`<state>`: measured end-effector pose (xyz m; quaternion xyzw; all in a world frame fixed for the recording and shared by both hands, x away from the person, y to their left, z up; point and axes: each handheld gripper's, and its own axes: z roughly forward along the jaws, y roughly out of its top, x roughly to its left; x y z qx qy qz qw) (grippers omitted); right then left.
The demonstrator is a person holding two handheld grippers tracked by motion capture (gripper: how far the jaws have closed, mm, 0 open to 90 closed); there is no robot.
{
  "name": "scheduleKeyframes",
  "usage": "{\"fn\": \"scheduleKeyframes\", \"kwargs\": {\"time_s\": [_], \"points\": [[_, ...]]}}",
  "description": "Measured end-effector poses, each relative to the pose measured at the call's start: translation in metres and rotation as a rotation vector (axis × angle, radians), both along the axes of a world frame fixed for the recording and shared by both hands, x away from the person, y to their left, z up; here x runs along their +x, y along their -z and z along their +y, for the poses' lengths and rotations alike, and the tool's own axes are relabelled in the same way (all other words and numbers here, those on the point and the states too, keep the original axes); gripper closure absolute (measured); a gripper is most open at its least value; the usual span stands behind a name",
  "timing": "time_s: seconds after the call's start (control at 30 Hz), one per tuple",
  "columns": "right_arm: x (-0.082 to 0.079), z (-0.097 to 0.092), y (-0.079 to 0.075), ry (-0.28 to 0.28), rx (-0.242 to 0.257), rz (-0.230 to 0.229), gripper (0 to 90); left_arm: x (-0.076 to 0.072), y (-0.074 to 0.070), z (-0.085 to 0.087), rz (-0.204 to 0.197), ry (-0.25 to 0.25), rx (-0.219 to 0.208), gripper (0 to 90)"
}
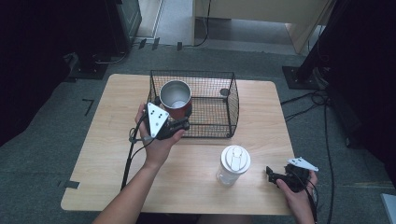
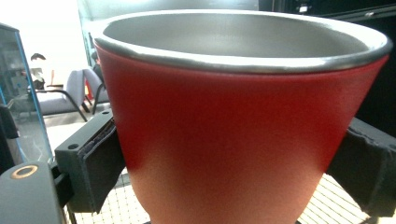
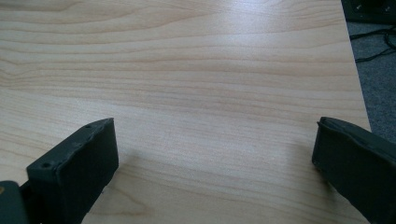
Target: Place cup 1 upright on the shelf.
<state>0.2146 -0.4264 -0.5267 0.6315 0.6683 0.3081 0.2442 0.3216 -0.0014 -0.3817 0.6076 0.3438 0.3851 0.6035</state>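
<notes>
The left gripper (image 1: 180,122) clamps a red cup (image 1: 176,99) at the basket's (image 1: 232,100) near-left corner, its base hidden, perhaps lifted. The right gripper (image 3: 215,158) gapes wide, holding nothing, over the table (image 3: 210,70).

- The wire basket (image 1: 212,105) is open at the top; its mesh walls block entry from every side.
- Left of the basket, the surface (image 1: 112,121) lies bare.
- Below the basket, the white-lidded bottle (image 1: 233,164) stands in the way, bare wood around it.
</notes>
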Motion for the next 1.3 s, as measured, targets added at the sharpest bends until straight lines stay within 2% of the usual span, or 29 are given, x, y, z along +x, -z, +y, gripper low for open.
{"fn": "scheduleKeyframes", "kwargs": {"time_s": [0.2,0.63,0.83,1.03,1.1,1.23,1.3], "points": [[0.000,0.000,0.000,-0.004,0.003,-0.002,0.3,0.019,0.006,-0.009,0.018,-0.018,0.021,8.1],[0.000,-0.001,0.000,-0.007,0.012,-0.005,0.3,0.057,0.022,-0.022,0.108,-0.052,0.035,8.1],[0.000,-0.001,0.000,-0.008,0.012,-0.005,0.2,0.072,0.025,-0.024,0.166,-0.072,0.057,8.1],[0.000,-0.001,0.000,-0.008,0.010,-0.005,0.3,0.085,0.029,-0.024,0.245,-0.073,0.068,8.1],[0.000,-0.001,0.000,-0.008,0.011,-0.005,0.2,0.090,0.030,-0.025,0.273,-0.072,0.088,8.1],[0.000,-0.001,0.000,-0.008,0.011,-0.005,0.3,0.094,0.033,-0.027,0.292,-0.086,0.105,8.1],[0.000,-0.001,0.000,-0.007,0.012,-0.005,0.2,0.097,0.033,-0.027,0.315,-0.083,0.113,8.1]]}}
